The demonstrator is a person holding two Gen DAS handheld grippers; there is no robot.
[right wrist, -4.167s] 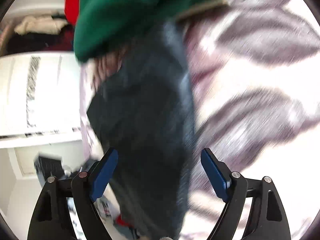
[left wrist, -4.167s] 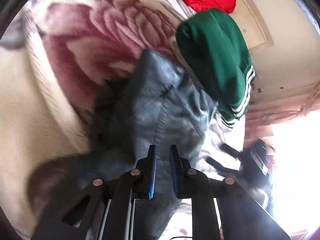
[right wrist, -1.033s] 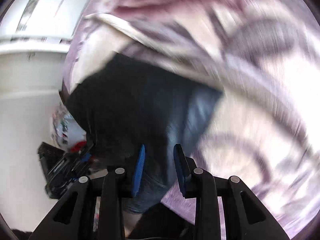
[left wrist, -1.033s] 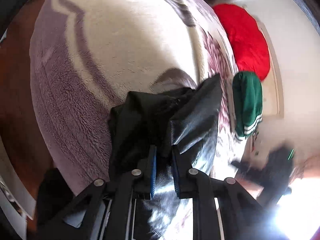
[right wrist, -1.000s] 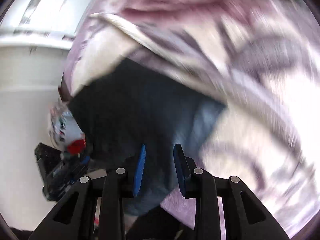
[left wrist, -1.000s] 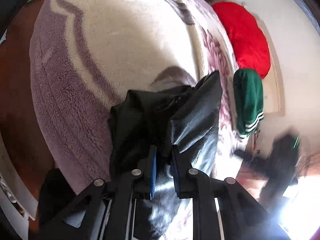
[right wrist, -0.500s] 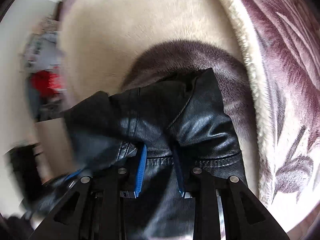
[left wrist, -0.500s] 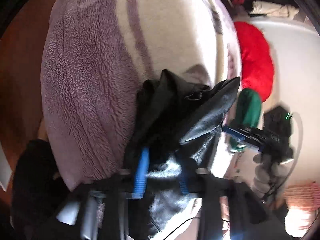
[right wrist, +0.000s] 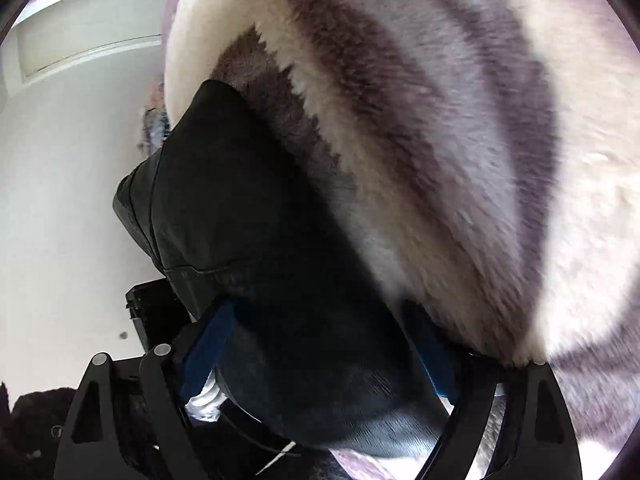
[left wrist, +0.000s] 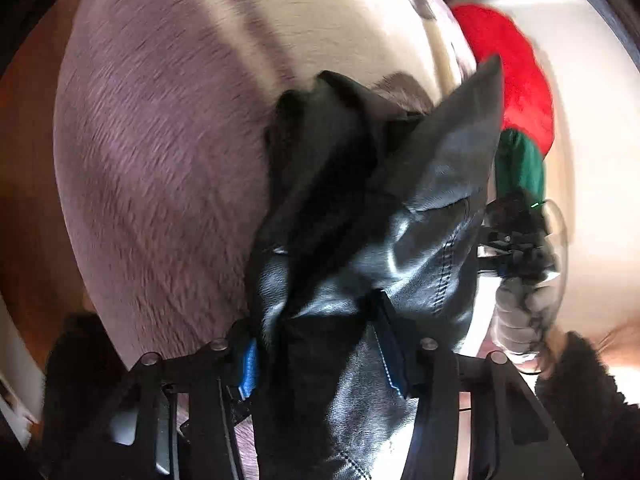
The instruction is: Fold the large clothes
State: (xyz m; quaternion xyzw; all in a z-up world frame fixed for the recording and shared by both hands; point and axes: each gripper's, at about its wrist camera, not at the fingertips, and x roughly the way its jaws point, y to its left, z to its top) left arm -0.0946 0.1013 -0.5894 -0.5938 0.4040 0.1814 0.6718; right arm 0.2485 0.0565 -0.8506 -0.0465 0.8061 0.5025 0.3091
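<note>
A black leather jacket (left wrist: 420,200) lies bunched at the edge of a bed covered by a fluffy cream and mauve blanket (left wrist: 160,160). My left gripper (left wrist: 320,360) points down at it; its jaws stand apart and are closing, with a fold of leather lying loosely between them. In the right wrist view the jacket (right wrist: 240,208) hangs over the blanket (right wrist: 440,120) edge. My right gripper (right wrist: 320,332) has its jaws wide and still opening, with the jacket's hem between the blue pads (right wrist: 208,332) and not pinched.
A red garment (left wrist: 516,76) and a green one (left wrist: 520,168) lie further along the bed. A gloved hand (left wrist: 516,320) holds the other gripper beyond the jacket. Brown floor (left wrist: 24,200) lies left of the bed. A white wall (right wrist: 60,160) and a black box (right wrist: 152,312) are beside it.
Both grippers have come down to the bed's edge with the jacket. Both pairs of jaws, pinched on the leather before, have spread apart, the right one widely.
</note>
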